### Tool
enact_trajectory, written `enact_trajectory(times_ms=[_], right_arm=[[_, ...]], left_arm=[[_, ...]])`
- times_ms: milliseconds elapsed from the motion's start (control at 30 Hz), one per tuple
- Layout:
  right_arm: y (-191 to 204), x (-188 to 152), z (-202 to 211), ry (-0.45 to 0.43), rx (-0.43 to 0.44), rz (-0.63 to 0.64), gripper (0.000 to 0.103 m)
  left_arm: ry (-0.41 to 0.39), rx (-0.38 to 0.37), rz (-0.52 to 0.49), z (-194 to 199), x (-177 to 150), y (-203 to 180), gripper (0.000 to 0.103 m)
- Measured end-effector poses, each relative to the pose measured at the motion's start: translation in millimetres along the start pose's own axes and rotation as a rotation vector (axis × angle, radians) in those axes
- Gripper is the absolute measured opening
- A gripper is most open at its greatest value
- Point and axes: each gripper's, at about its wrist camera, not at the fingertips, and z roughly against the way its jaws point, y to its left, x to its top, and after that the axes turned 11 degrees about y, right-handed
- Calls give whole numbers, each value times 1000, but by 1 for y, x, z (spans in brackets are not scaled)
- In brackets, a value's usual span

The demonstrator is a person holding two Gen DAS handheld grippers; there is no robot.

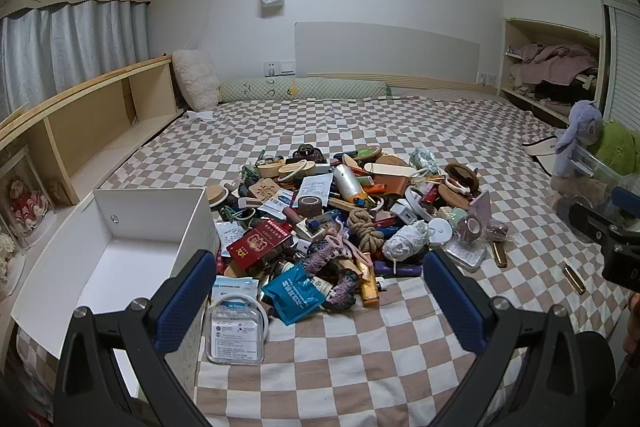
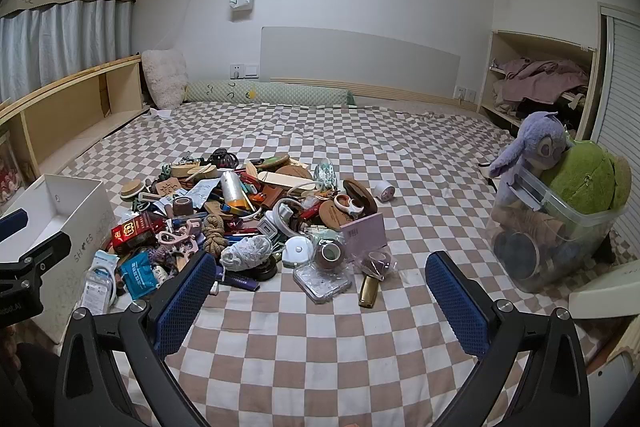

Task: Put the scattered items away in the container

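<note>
Both tongs, left tongs (image 1: pixel 320 301) and right tongs (image 2: pixel 320 297), hang wide open and empty over the checked bedspread (image 1: pixel 360 359); just beyond, the pile of scattered items (image 1: pixel 344 219) lies untouched beside the white box (image 1: pixel 132 227), which looks empty, so tidying has not begun. Around the bed: wooden shelf (image 1: pixel 92 123), grey curtain (image 1: pixel 60 43), plush-filled clear bin (image 2: pixel 560 239).

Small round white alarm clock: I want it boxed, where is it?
Right wrist view: the small round white alarm clock lies alone on the checked bedspread, right of the pile.
</note>
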Motion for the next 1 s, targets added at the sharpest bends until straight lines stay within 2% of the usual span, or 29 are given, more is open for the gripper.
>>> enact_trajectory(times_ms=[1000], right_arm=[[3, 2, -2, 15, 2, 4, 103]], left_arm=[[2, -5, 3, 1, -4, 1, 103]])
